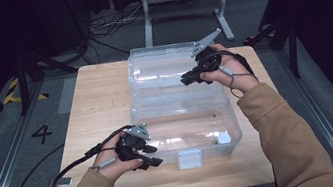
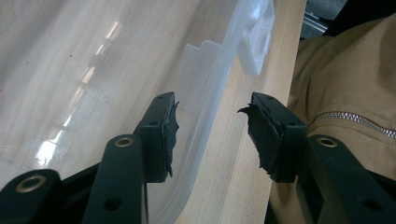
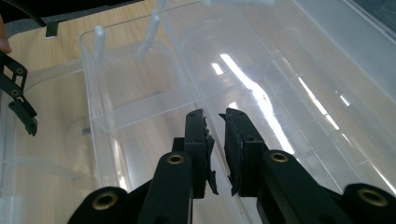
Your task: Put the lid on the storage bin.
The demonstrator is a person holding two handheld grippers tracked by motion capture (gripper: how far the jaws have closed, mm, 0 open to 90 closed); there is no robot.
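The person's left hand lies low at the near edge of the worktop, palm up under the left claw, which points toward the near left corner of the clear plastic box. In the left gripper view its jaws stand wide apart and hold nothing; the box's near rim runs up between them, just ahead of the pads, with the box's white latch farther along that rim.

The right hand is raised over the far side, its wrist bent inward, and the right claw points at the open lid. Its jaws stand close together with a narrow gap; the lid's clear panel lies just ahead of them, and whether they pinch it cannot be told.
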